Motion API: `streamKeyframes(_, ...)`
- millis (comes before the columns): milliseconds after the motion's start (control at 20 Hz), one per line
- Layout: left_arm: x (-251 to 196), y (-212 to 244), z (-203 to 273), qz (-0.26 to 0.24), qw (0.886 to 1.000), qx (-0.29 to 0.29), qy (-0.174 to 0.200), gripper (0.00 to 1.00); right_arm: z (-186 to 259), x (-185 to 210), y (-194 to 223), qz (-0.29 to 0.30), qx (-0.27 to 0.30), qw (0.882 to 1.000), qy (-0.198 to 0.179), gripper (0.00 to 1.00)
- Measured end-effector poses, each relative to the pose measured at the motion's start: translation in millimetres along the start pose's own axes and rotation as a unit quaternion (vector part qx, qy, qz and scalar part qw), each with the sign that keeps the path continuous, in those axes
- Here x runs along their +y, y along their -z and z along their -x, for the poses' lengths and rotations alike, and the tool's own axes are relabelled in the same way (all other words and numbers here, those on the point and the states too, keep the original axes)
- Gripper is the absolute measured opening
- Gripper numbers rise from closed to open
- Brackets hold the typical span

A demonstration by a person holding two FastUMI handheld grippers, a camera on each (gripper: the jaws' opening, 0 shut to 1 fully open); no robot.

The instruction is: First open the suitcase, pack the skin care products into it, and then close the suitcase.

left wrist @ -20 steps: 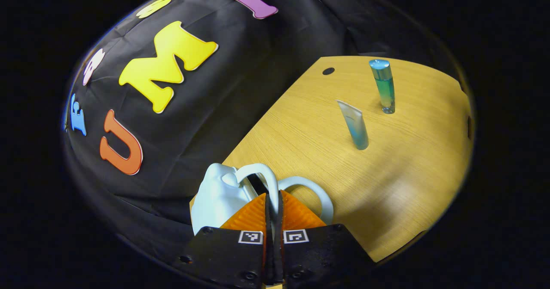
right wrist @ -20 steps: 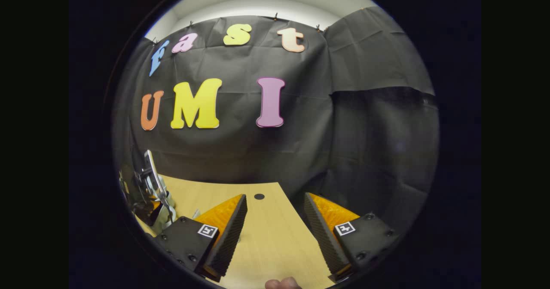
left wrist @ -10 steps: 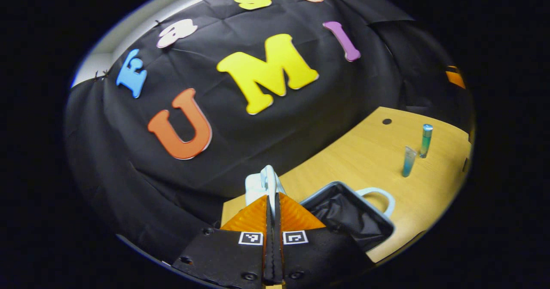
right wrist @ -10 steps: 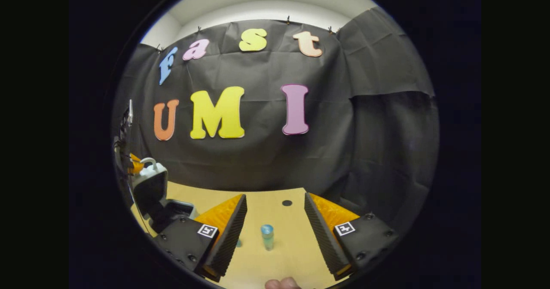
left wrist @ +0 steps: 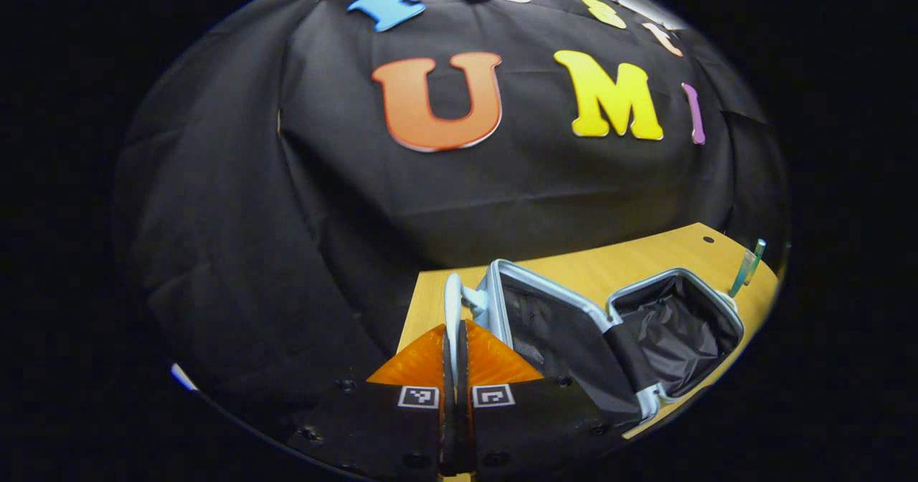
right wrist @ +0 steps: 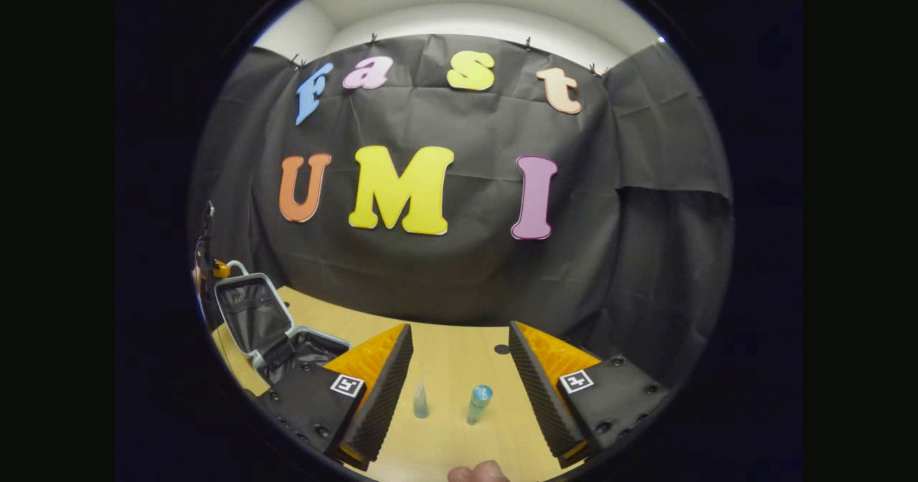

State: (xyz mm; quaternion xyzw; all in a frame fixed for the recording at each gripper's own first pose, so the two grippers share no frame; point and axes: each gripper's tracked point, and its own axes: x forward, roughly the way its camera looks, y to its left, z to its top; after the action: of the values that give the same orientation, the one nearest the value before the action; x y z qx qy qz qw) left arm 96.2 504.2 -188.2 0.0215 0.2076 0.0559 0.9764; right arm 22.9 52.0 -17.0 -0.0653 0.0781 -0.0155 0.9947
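A small pale blue suitcase (left wrist: 649,399) lies open on the wooden table (left wrist: 588,267), its black-lined lid (left wrist: 552,324) raised. My left gripper (left wrist: 455,338) is shut on the lid's white handle (left wrist: 452,299). In the right gripper view the same suitcase (right wrist: 252,311) stands open at the far left, with the left gripper (right wrist: 217,269) at its top. My right gripper (right wrist: 459,338) is open above the table. Between its fingers stand a pale squeeze tube (right wrist: 420,401) and a blue-green bottle (right wrist: 478,404). Both products (left wrist: 744,267) appear beyond the suitcase at the right edge of the left gripper view.
The black cloth wall (right wrist: 459,274) rises right behind the table's far edge. A small dark hole (right wrist: 501,349) marks the tabletop (right wrist: 452,367) near the back. A fingertip (right wrist: 477,473) shows at the bottom of the right gripper view.
My left gripper has swung the lid up and back by its handle, taking the suitcase from shut to wide open. The right gripper has tilted so the tube and bottle come between its fingers.
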Motion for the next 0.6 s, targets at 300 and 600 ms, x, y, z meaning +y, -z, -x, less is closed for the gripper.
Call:
streamKeyframes(300,6,91,-17,0.108,0.993,0.048,0.008,0.03,-10,35,-1,0.031,0.009,0.999,-0.01,0.8)
streamKeyframes(600,7,119,-30,0.155,0.987,0.049,0.018,0.04,-17,52,-1,0.047,0.009,0.999,-0.025,0.8)
